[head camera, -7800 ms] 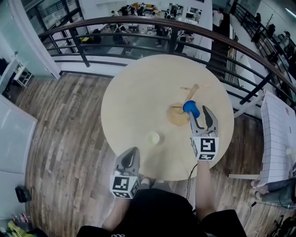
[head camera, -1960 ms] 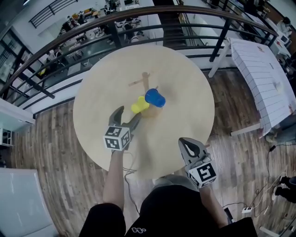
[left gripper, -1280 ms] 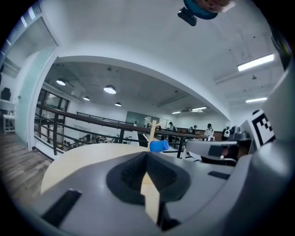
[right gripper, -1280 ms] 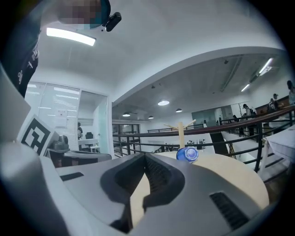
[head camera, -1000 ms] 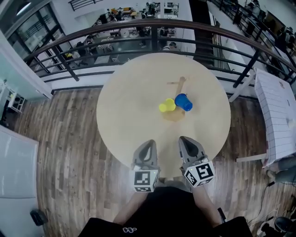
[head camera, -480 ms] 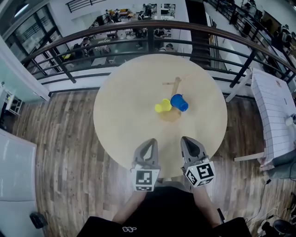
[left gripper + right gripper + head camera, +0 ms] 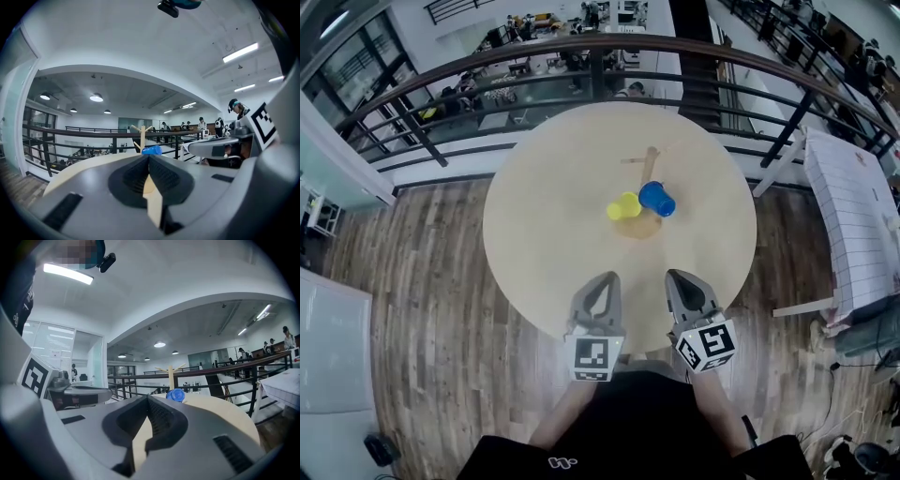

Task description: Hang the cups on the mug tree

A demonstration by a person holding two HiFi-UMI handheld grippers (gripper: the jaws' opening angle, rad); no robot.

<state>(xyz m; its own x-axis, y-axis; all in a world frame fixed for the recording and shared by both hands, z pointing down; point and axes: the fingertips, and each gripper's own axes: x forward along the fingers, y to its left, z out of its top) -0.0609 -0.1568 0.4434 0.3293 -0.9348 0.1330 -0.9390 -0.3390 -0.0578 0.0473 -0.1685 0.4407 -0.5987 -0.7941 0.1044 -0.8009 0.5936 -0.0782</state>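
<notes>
At the near edge of the round pale wooden table (image 7: 534, 246), the left gripper (image 7: 604, 281) and right gripper (image 7: 680, 279) are both fully closed and empty. At mid-table, the small yellow cup (image 7: 623, 207) and blue cup (image 7: 657, 199) sit against the wooden mug tree (image 7: 649, 166) and cover its base. Peg contact is not discernible. A black metal railing (image 7: 581, 45) borders the wood-plank floor (image 7: 422, 281).

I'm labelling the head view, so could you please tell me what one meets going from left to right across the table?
left gripper → yellow cup → blue cup → right gripper. The mug tree is left out because it overlaps both cups.
</notes>
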